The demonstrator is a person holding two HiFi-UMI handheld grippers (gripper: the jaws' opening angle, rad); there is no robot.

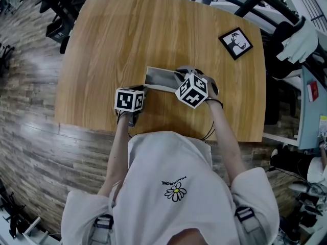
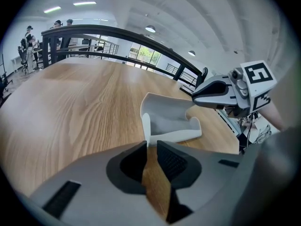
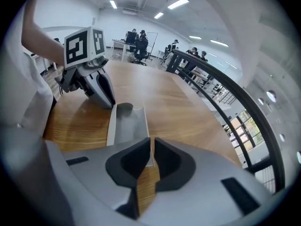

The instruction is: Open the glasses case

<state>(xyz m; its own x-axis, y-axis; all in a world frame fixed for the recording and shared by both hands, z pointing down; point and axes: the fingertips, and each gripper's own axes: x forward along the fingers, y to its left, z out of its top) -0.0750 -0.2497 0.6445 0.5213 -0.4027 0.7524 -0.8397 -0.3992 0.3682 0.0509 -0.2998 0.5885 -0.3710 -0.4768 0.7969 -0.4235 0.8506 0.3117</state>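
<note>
At the left gripper (image 2: 150, 144), fingers (image 2: 172, 163) drawn near together, nipping the thin pale end wall of the glasses case (image 2: 171, 121) right at their tips, with bare wood in the slit behind; at the right gripper (image 3: 152, 142), fingers (image 3: 170, 160) almost closed, pinched on a thin long edge of the same case, running off toward 11 o'clock; from the left gripper view, case stretching away toward 1 o'clock, grey, trough-shaped, inside on show, so seemingly already parted to some degree, though hard to tell how far; nothing visible inside it; from the head view, case lying flat on the wooden counter (image 1: 102, 45), a little toward 6 o'clock of the middle, left gripper at 8 o'clock of it, right gripper at 4 o'clock; black-and-white marker card (image 1: 235, 43) well apart at 2 o'clock, near the counter's corner; probably light, thin-walled and fairly stiff, with a smooth skin likely to slip from a shallow pinch and to skate on the wood if pulled from one side only; best taken by the rims: one wall pinned low to hold the body down, the opposite edge drawn up and away; worth a gentle squeeze, for fear of bowing the thin walls.
</note>
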